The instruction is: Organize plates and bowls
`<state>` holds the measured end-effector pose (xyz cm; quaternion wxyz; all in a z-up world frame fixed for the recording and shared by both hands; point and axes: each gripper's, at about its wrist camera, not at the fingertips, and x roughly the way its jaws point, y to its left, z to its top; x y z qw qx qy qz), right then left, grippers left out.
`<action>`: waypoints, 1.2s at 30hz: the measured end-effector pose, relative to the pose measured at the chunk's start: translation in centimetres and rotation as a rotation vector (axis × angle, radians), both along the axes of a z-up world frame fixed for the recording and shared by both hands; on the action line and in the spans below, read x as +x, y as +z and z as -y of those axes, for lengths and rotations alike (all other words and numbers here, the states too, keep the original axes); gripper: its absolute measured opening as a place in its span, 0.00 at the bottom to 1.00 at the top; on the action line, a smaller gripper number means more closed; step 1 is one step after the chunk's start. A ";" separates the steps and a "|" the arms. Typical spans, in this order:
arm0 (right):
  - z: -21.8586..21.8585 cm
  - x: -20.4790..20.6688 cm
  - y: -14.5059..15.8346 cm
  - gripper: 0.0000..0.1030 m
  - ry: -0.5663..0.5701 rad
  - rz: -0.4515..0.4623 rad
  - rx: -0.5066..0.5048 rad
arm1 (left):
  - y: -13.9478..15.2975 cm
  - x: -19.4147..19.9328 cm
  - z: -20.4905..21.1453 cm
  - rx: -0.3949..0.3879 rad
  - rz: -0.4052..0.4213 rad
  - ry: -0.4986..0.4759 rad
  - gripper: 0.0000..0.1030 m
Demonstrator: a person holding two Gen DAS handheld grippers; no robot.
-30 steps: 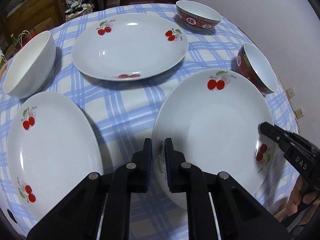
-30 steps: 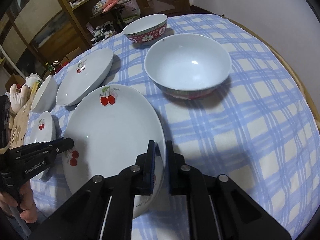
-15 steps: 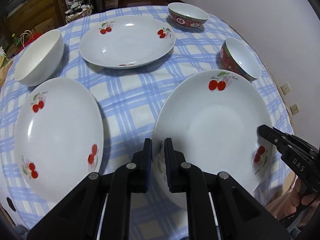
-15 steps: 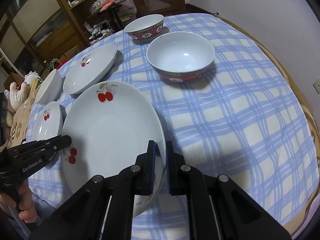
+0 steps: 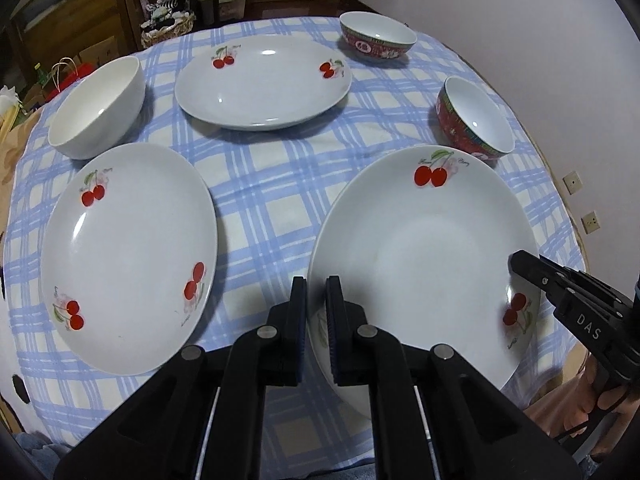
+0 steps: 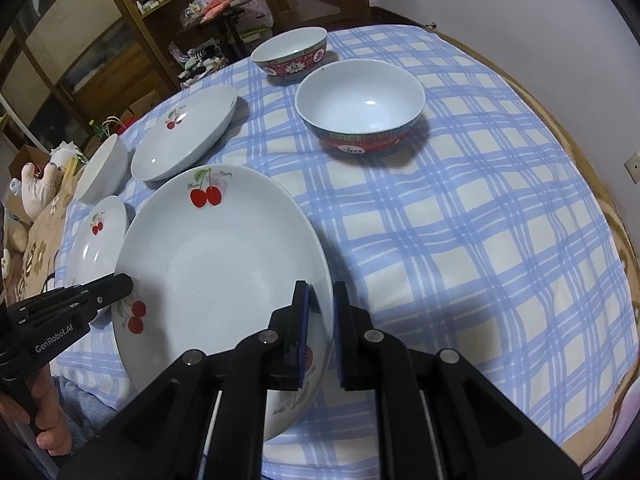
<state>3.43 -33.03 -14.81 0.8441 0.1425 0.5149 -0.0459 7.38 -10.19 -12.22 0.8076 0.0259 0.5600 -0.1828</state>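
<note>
The cherry plate (image 5: 424,248) was found held at two opposite rim points, lifted and tilted above the blue checked tablecloth (image 5: 272,184). The left gripper (image 5: 316,320) was pinched onto the plate's rim, one finger under the edge and one over it; in the left wrist view the plate spread away from the fingers toward 1 o'clock. The right gripper (image 6: 320,320) was likewise clamped on the opposite rim, with the plate (image 6: 216,264) extending toward 10 o'clock in the right wrist view. In the left wrist view the right gripper's tip (image 5: 524,264) was seen at 3 o'clock on the plate, beside a cherry motif. In the right wrist view the left gripper's tip (image 6: 116,286) was seen at 9 o'clock on the plate.

A second cherry plate (image 5: 128,260) was noted on the cloth at 9 o'clock from the left gripper, apart from the held plate. A third cherry plate (image 5: 264,80) lay at 12 o'clock, farther back. A plain white bowl (image 5: 96,108) stood at 10 o'clock. A red-patterned bowl (image 5: 474,120) stood just beyond the held plate's far rim at 1 o'clock; whether the rim overlapped it could not be told from this angle. Another red-patterned bowl (image 5: 378,40) stood near the table's far edge. A hand (image 6: 44,412) was partly visible on the left gripper's handle.
</note>
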 end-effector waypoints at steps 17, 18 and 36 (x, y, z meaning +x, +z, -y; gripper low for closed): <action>0.6 1.8 -2.9 0.13 -0.028 -0.103 0.020 | -2.9 1.6 0.9 0.034 -0.093 0.000 0.09; 0.6 1.8 -2.7 0.13 -0.035 -0.096 0.018 | -2.9 1.6 0.9 0.034 -0.095 -0.002 0.09; 0.4 1.0 -0.3 0.30 -0.047 -0.013 -0.041 | 0.8 2.4 -0.5 0.089 -0.019 -0.050 0.18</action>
